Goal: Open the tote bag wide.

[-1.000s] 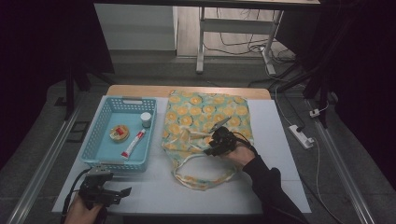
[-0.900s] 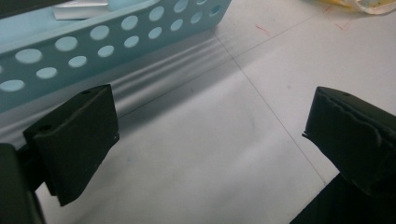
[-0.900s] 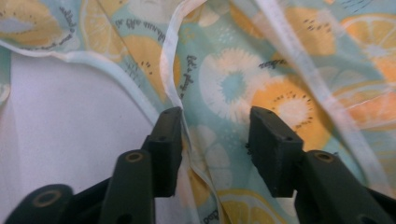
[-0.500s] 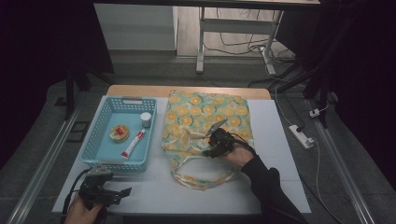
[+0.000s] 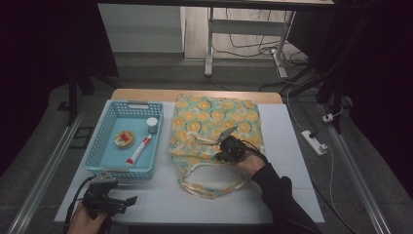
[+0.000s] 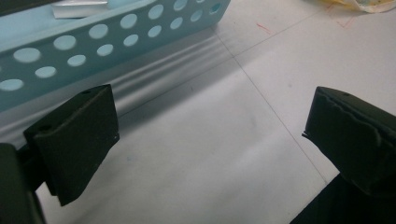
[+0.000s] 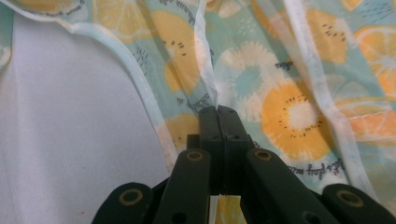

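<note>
Both pairs of tongs sit at the near side of the white table, and the fruit-print cloth tote bag serves as the landmark. Nearest, well to the left of the bag and just in front of the light-blue perforated plastic basket, the left gripper rests low over bare table; its own view shows the black pads spread wide with nothing between them. Farther in, the right gripper lies over the bag's near edge, and the right gripper view shows its jaws pressed together, having just closed, on a thin white-trimmed edge of the fabric at the bag's mouth. The looped pale handles trail off the bag toward the person.

The bag lies flat in the middle of the table, just right of the basket, its mouth toward the person. It looks light, soft and limp: it should fold and sag rather than keep a shape, so a pinch on one layer of the hem would likely lift just that layer and open the mouth. The stitched rim or a handle seems the firmest place to hold; thin cloth could slip from a shallow bite.

Left of the bag, inside the basket, lie a red-and-white tube, a round flat tin and a small white-capped jar.
</note>
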Demonstrator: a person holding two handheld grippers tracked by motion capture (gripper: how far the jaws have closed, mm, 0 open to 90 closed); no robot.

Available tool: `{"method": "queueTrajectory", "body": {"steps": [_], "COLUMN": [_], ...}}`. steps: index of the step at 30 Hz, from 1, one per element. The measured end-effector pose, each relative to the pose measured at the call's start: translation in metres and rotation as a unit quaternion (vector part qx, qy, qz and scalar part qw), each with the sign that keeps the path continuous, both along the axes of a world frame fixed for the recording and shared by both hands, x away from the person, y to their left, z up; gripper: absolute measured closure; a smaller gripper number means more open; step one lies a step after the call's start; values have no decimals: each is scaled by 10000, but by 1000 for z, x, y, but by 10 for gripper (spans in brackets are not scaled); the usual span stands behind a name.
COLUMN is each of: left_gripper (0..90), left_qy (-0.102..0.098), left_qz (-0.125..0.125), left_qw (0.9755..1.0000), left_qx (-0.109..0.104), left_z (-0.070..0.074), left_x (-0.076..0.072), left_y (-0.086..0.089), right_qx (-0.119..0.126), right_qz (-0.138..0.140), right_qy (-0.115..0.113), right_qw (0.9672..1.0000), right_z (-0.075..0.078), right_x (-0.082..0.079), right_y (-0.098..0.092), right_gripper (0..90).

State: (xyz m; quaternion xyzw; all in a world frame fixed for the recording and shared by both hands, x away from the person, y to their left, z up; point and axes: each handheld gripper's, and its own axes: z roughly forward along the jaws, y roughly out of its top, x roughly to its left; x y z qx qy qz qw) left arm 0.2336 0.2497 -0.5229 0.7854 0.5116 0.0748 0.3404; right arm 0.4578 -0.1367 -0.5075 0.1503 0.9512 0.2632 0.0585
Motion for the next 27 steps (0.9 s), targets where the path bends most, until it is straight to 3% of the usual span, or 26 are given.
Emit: {"method": "queueTrajectory", "body": {"steps": [6,11,13,15,19,21,24,27], "left_gripper": [28,28,28,28,28,29,28,29], "left_qy": [7,8,7,9,10,12,21,27], "left_qz": [-3,-2,-3,-1,-4,-5,-5,-7], "left_qw": [10000,10000,10000,10000,10000,10000,10000,10000], "left_qx": [9,11,13,18,23,23,27,33], "left_z": [0,0,0,0,0,0,0,0], "left_x": [0,0,0,0,0,0,0,0], "left_y": [0,0,0,0,0,0,0,-1], "right_qx": [402,261,185,164,271,351,403,430], "right_qz": [-317,-333,-311,-318,-366,-337,-299,-290], "right_qy": [74,64,-64,-94,-139,-57,-103,-122], "right_qw": [9987,9991,9993,9993,9989,9988,9987,9986], "right_z": [11,0,-3,-6,-8,-9,-12,-13], "right_x": [5,7,7,7,7,7,6,5], "right_y": [-6,-3,-2,0,3,6,12,16], "right_gripper": [900,900,894,836,611,527,446,473]}}
